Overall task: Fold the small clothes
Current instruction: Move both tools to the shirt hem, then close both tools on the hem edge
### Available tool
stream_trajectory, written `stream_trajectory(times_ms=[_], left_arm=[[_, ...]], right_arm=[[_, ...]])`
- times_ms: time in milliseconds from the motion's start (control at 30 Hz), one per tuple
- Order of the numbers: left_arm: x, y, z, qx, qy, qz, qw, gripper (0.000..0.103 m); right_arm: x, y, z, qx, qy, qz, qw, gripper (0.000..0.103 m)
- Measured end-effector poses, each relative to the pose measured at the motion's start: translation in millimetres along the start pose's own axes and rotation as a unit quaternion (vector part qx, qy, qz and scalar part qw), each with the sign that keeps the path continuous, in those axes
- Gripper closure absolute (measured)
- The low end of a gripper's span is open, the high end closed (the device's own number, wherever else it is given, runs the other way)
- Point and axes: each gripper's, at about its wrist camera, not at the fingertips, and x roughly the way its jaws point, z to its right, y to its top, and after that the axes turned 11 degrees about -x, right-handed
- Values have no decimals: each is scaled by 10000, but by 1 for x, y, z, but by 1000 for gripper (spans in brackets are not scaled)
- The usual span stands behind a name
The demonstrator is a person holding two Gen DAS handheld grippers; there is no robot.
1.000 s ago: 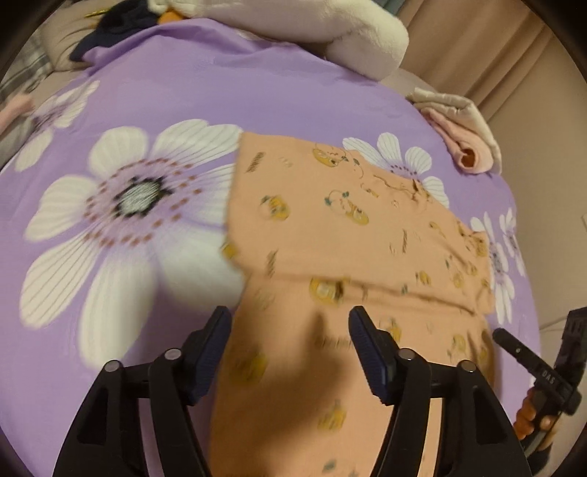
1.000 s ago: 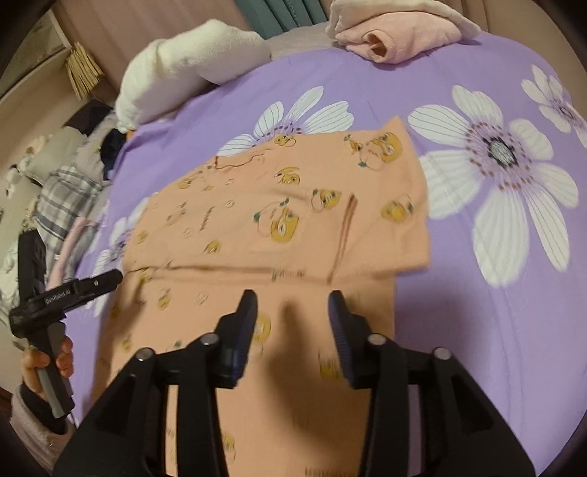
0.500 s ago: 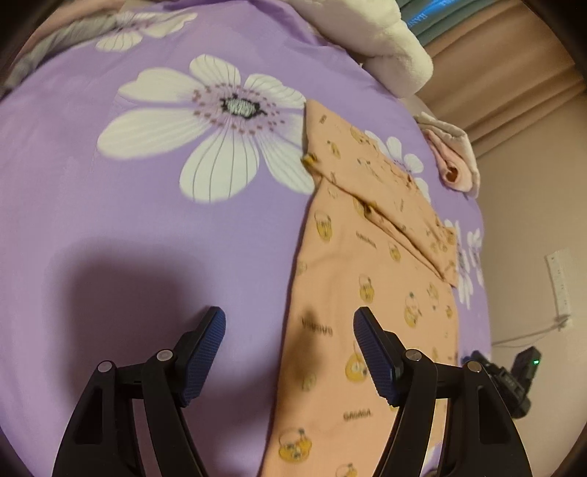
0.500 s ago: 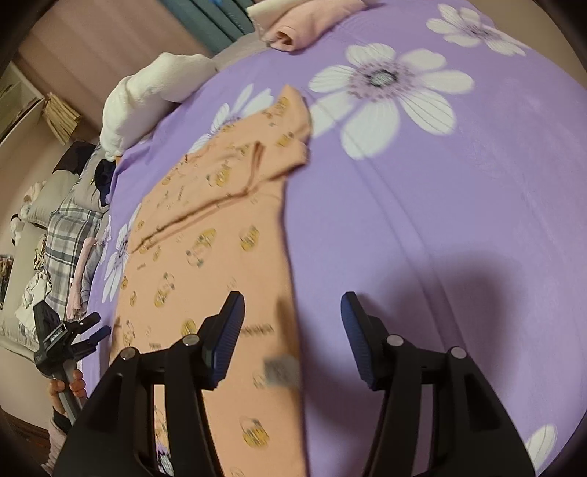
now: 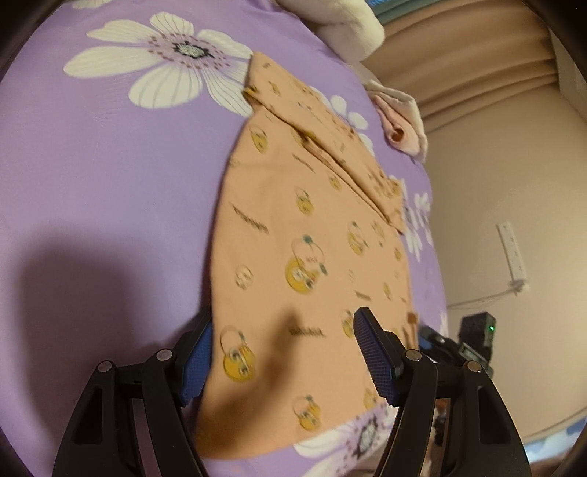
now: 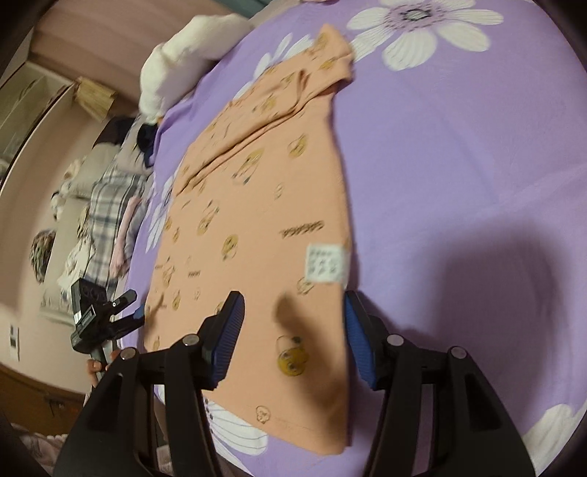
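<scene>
Peach shirt [image 5: 301, 235] is lying flat while the left gripper [image 5: 282, 361] and right gripper [image 6: 291, 339] are hovering wide and empty, risking pinching the purple sheet [image 5: 110, 183] too.

Both grippers, left gripper [image 5: 282, 348] and right gripper [image 6: 291, 330], have black frames, silver screws and blue ribbed jaws.

1. Purple flowered bedspread [image 5: 110, 176]: wide bare stretch left of the orange garment [image 5: 293, 227] in the left wrist view; nothing on it.
2. Right wrist view: bare bedspread right of the garment, shadow only.
3. Far end blocked: white plush bundle [image 5: 348, 33] at the top edge, pink folded cloth [image 5: 400, 128] near the garment's far corner.
4. Right gripper [image 5: 433, 339] sits close off the near right hem; left gripper [image 6: 137, 315] likewise off the left hem.
5. Plaid clothes pile [image 6: 106, 205] beyond the bed's left edge.
</scene>
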Motion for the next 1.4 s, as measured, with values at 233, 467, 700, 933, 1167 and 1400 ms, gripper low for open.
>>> stream_trajectory(times_ms=[233, 467, 700, 933, 1167, 1400], left_arm=[[11, 10, 5, 11, -86, -121, 9999, 32], [23, 16, 12, -37, -218, -149, 9996, 32], [14, -4, 10, 81, -155, -223, 9996, 32], [3, -22, 2, -67, -243, -267, 9993, 32], [7, -26, 6, -108, -7, -120, 9999, 44], [16, -20, 5, -191, 173, -134, 9996, 68]], right_arm=[[19, 14, 0, 68, 267, 62, 9996, 47], [25, 22, 2, 212, 491, 173, 9984, 47], [20, 7, -5, 47, 590, -60, 9982, 49], [14, -15, -18, -228, 608, -382, 9972, 49], [19, -20, -26, -300, 517, -376, 9975, 49], [25, -15, -29, -283, 392, -234, 9986, 59]])
